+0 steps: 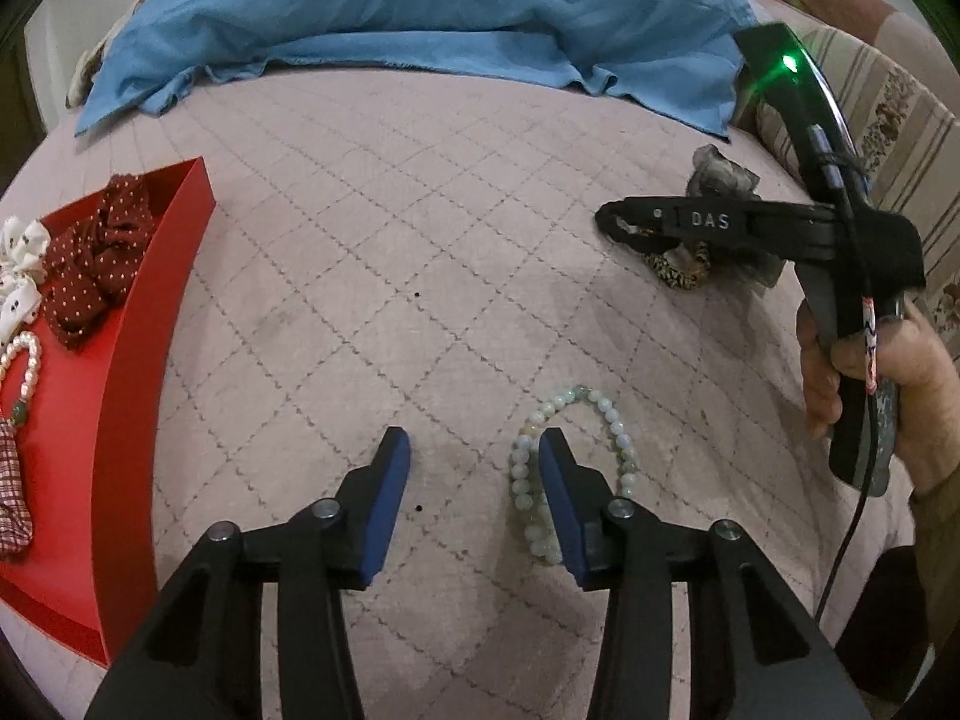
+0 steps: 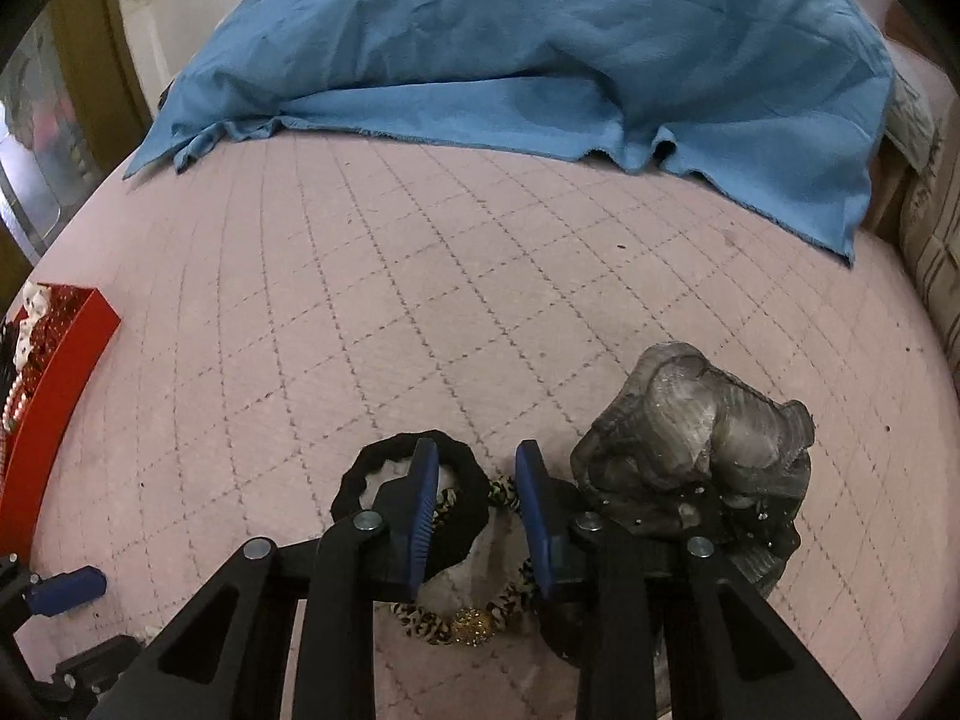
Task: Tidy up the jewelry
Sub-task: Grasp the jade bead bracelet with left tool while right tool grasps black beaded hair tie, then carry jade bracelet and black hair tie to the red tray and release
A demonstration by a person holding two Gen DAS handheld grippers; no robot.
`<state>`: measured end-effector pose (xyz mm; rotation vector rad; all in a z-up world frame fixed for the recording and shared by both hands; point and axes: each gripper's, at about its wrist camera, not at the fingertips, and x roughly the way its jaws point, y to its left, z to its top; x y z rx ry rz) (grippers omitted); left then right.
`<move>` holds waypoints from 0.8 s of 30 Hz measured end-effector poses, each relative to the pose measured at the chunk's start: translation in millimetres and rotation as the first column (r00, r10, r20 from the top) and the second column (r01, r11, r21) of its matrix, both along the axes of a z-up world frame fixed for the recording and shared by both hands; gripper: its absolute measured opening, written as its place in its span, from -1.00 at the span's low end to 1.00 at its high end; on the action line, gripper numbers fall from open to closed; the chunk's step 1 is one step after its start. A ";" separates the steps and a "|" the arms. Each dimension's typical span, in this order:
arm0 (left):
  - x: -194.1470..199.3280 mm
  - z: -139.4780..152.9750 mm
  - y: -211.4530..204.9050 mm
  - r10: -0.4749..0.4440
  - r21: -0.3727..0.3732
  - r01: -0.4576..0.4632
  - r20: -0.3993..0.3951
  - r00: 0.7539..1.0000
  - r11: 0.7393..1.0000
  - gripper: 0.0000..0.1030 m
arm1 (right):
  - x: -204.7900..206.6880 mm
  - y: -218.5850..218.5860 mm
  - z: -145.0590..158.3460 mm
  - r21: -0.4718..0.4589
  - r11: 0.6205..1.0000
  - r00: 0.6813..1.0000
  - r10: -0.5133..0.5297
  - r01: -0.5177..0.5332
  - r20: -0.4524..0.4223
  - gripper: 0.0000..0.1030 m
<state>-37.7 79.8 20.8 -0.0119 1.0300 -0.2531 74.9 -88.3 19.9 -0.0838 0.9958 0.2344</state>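
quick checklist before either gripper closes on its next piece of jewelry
1. Left gripper astride pale bead bracelet: not ok, only one finger overlaps it.
2. Left jaws open: ok.
3. Right gripper above leopard hair tie: ok.
4. Only one item in the right gap: not ok, black scrunchie overlaps.
5. Grey scrunchie clear of right finger: cannot tell.
6. Red tray has room: ok.

Red tray, blue cloth, leopard-print scrunchie.

Left tool parted over quilt; pale bead bracelet beside right finger.
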 end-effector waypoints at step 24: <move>-8.8 26.1 51.1 0.000 -0.301 0.000 0.002 1.000 0.954 -0.89 | 6.5 44.2 11.2 -0.077 0.992 0.992 0.096 -0.102 -0.078 -0.85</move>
